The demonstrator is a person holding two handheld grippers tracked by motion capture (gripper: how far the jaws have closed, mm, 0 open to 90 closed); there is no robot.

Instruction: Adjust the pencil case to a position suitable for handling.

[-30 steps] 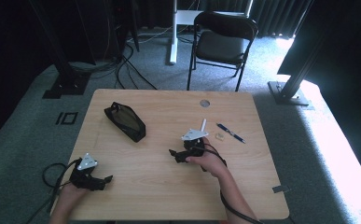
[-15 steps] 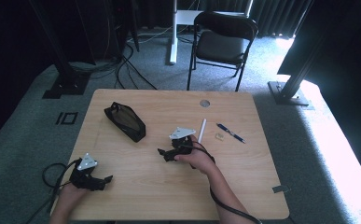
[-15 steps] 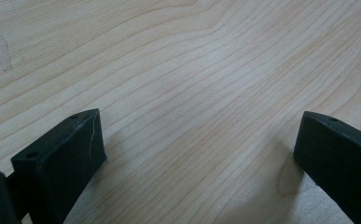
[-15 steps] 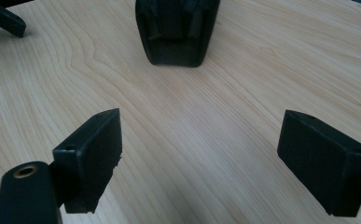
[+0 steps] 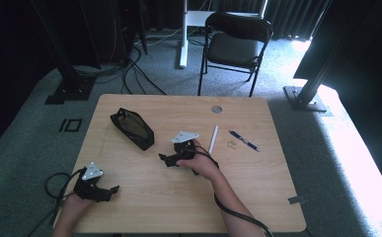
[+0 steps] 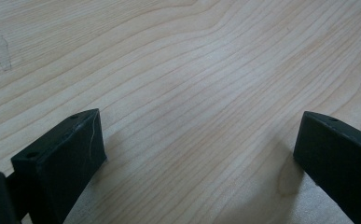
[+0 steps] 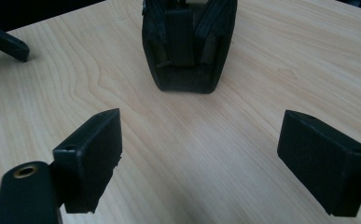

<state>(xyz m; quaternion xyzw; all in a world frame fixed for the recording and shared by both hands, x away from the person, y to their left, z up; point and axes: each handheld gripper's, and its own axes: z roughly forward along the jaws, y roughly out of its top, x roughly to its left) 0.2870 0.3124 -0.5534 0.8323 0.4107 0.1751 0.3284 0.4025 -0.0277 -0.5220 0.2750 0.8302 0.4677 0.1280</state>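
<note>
A black pouch lies open on the left half of the wooden table; in the right gripper view its near end stands just beyond the jaws. My right gripper is open at mid-table, pointing left toward the pouch, with nothing between its jaws. My left gripper rests open near the front left corner, over bare wood. A white pen, a small tan eraser and a blue pen lie to the right of my right hand.
A round grommet hole sits near the table's far edge. A black folding chair stands behind the table. Cables trail from both grippers off the front edge. A grey tab sticks to the right front edge.
My right gripper has moved left and slightly toward me, away from the white pen and closer to the pouch. The left gripper has stayed put.
</note>
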